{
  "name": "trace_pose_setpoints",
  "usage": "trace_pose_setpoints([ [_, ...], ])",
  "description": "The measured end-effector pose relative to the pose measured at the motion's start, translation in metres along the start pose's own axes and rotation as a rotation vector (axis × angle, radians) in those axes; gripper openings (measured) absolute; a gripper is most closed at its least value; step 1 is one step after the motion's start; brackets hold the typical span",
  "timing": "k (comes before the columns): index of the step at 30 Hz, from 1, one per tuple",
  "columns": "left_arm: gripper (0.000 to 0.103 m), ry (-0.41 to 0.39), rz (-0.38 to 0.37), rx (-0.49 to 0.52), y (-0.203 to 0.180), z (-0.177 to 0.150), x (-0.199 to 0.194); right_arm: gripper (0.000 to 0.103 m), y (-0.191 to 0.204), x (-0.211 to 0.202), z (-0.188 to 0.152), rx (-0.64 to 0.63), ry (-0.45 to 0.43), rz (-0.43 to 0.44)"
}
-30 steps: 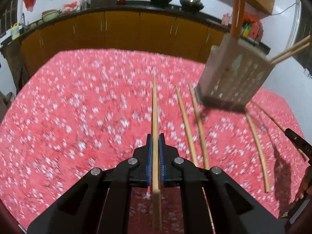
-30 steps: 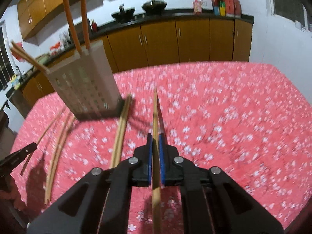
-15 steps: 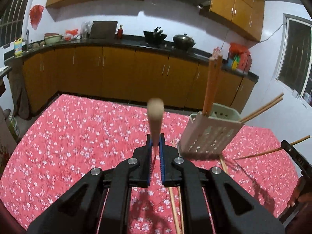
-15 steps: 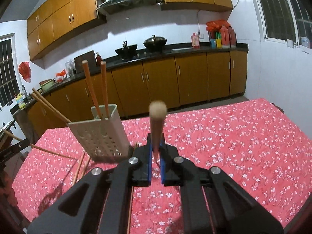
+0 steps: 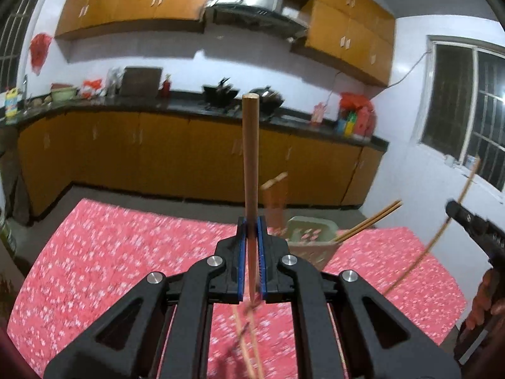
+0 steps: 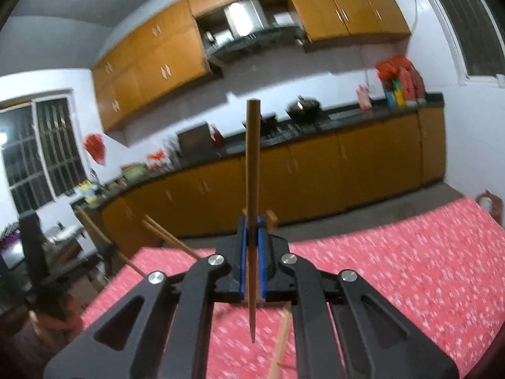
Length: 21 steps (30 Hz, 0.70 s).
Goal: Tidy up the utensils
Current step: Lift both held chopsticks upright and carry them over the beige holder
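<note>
The black left gripper [image 5: 252, 237] is clamping a long wooden chopstick [image 5: 251, 164] upright above the red flowered tablecloth [image 5: 126, 252]; the black right gripper [image 6: 252, 240] is clamping another brown wooden chopstick [image 6: 252, 173], near the pale perforated plastic holder [image 5: 311, 240].

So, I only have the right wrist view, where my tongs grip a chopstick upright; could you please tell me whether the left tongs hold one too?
Observer: Yes, the left tongs are shut on a chopstick, thick end up.
Operator: Thank you. Where is the holder? My tongs hide it.
Observer: The holder stands on the red cloth, just beyond the left tongs and slightly to their right.
Operator: Are any loose on the cloth near you?
Observer: Two loose chopsticks lie under the left tongs, blurred.
</note>
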<state>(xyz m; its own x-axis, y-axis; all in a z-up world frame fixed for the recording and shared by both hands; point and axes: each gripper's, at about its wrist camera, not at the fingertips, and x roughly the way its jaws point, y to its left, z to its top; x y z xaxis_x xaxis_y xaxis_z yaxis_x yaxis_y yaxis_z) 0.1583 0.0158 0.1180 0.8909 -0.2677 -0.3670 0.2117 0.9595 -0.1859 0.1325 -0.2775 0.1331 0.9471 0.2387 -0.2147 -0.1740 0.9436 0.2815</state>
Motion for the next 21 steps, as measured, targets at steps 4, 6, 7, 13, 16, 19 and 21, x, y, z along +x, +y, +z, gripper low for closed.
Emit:
trace_pose_setpoints([
  [4, 0.007, -0.081, -0.056, 0.028, -0.029, 0.020, -0.006, 0.008, 0.022, -0.003, 0.023, -0.032, -0.134, 0.011],
  [6, 0.007, -0.120, -0.068, 0.031, -0.039, 0.029, -0.007, 0.008, 0.030, 0.002, 0.031, -0.048, -0.191, 0.001],
  [7, 0.007, -0.148, -0.066, 0.036, -0.044, 0.034, -0.007, 0.008, 0.034, 0.004, 0.034, -0.055, -0.211, -0.005],
  [13, 0.007, -0.217, -0.018, 0.031, -0.053, 0.051, 0.018, 0.008, 0.038, 0.048, 0.038, -0.081, -0.263, -0.072],
  [16, 0.007, -0.198, -0.004, 0.015, -0.048, 0.045, 0.037, 0.008, 0.034, 0.074, 0.029, -0.091, -0.243, -0.095],
  [19, 0.007, -0.159, -0.007, -0.015, -0.041, 0.035, 0.057, 0.008, 0.033, 0.096, 0.020, -0.095, -0.200, -0.106],
  [21, 0.007, -0.151, -0.007, -0.019, -0.041, 0.030, 0.061, 0.008, 0.034, 0.109, 0.015, -0.102, -0.169, -0.112],
])
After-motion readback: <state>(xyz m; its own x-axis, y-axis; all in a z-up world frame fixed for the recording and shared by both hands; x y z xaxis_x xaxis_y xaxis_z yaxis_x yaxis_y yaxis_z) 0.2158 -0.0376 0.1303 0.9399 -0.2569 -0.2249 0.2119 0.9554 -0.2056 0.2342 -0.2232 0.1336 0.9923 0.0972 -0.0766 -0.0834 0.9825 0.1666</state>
